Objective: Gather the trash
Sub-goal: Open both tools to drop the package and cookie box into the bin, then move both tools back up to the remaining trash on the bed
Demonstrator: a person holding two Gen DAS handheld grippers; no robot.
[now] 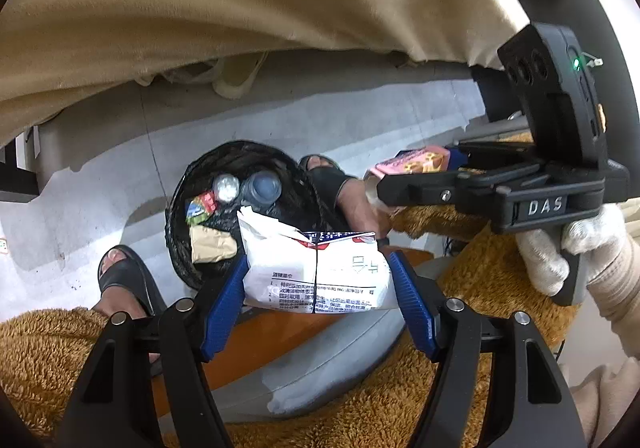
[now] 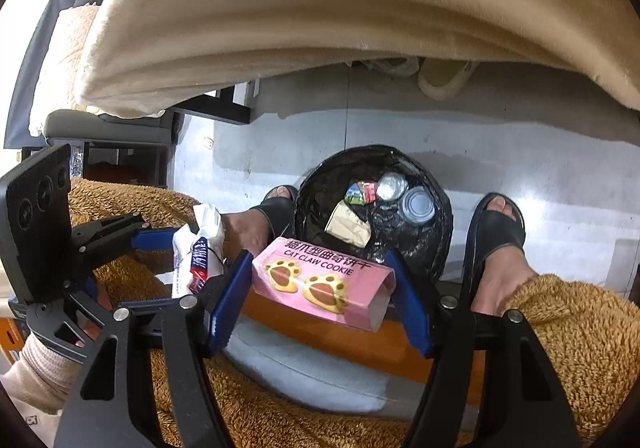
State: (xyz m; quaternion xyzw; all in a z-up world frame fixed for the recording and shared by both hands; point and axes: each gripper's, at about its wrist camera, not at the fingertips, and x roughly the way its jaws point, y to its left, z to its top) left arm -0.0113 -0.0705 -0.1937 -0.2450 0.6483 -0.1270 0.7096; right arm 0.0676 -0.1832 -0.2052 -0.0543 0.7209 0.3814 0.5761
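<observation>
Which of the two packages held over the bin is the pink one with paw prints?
The cookie box in the right gripper. The left gripper holds a white wipes packet with dark print, no paws. Both hang above the black bin.

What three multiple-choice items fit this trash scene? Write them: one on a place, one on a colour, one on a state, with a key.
1. Where is the bin?
A. on the floor between the person's feet
B. on a shelf
C. on the bed

2. What colour is the cookie box?
A. green
B. pink
C. black

3. What are the left tongs doing?
A. hanging open and empty
B. shut on a bottle
C. shut on the white wipes packet

Key: 1 A, the black-lined bin stands on the grey floor with a sandalled foot on either side. 2 B, the box in the right tongs is pink with paw prints. 3 C, the blue fingers press both sides of the white packet above the bin.
</observation>
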